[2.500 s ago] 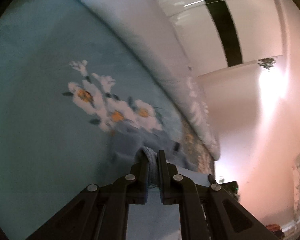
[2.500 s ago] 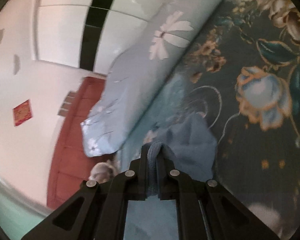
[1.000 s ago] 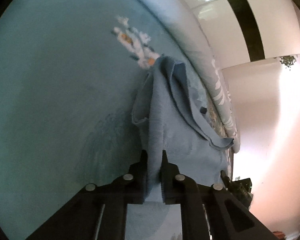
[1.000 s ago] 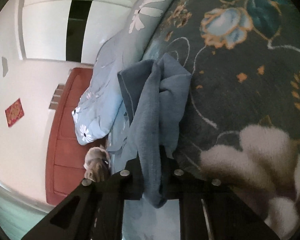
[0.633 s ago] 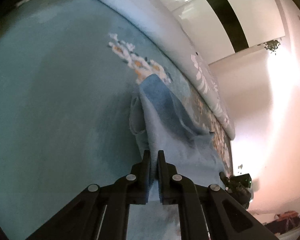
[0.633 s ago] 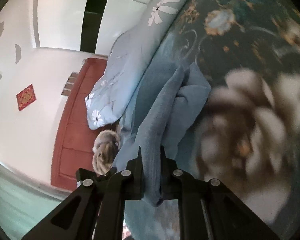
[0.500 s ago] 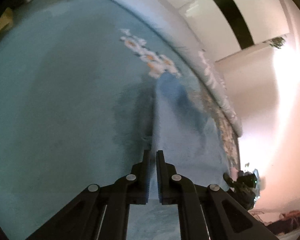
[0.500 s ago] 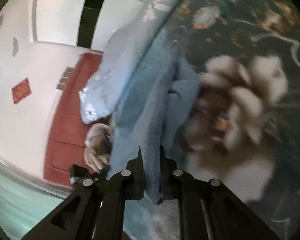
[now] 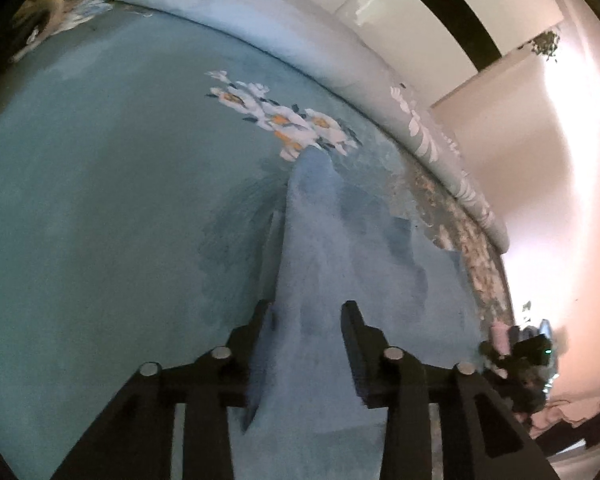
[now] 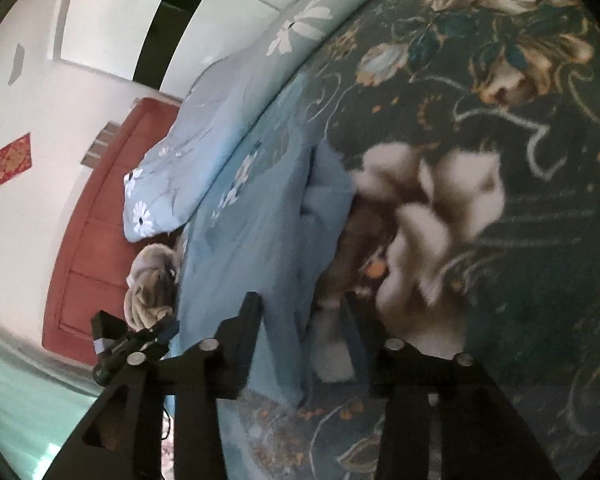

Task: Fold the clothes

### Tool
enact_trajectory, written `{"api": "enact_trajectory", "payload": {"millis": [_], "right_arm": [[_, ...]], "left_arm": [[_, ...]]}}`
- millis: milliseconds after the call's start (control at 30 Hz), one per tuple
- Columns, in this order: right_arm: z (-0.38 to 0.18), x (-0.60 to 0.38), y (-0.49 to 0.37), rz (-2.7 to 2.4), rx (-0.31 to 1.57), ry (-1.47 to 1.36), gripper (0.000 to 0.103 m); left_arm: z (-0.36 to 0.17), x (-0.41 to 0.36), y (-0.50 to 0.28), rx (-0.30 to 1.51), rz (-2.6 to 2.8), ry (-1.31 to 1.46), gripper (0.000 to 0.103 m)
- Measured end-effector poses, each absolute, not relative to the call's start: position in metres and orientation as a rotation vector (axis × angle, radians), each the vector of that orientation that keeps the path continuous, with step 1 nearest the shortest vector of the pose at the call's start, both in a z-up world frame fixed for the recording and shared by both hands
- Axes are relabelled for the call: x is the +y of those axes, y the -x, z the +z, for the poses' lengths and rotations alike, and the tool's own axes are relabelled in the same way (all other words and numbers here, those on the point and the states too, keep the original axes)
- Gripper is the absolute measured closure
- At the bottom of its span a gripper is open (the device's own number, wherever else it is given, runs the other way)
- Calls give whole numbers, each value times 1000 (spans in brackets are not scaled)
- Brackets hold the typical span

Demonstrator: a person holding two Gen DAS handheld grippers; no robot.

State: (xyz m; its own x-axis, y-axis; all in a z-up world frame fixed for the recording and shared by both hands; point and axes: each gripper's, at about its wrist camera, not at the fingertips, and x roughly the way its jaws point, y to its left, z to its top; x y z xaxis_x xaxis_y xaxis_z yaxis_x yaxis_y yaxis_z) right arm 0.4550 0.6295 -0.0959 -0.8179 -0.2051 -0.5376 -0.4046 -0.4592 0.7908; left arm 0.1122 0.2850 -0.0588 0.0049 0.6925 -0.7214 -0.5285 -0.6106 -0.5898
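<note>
Both grippers have released since the previous frame: left gripper [image 9: 306, 308] and right gripper [image 10: 300, 300] now stand with fingers spread apart. The blue garment [image 9: 320, 264] lies flat on the bedspread [image 9: 100, 200], extending toward 12 o'clock between the fingers, the pillow [image 10: 204, 128] lying beyond at 11 o'clock.

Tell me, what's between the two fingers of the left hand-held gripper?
The blue cloth lies between the open fingers of the left hand-held gripper, spread on the bed. The left wrist view shows it.
</note>
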Motion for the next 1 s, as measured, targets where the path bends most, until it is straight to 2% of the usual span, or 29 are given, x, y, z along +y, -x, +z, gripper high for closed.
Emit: {"api": "enact_trajectory", "payload": {"millis": [67,333,500,633,767,1000], "right_arm": [[-99,633,-449,2426,1585,886,49],[-109,636,-419,2420,1623,911,49],[-111,636,-415,2434,1618,927,49],[-111,637,-414,2441,1630,938,49],[-111,636,-412,2444,1629,953,49],[-110,634,-409,2416,1604,953,49]], "left_arm": [[-65,293,-110,-176,1759,1417,59],[-82,307,-105,-55,1825,1432,59],[-72,288,-98,-156,1860,1412,59],[-39,283,-115,-217,1844,1304,59],[-22,320,-147,-163,1727,1245,59],[-63,383,-201,-66,1561,1320,61]]}}
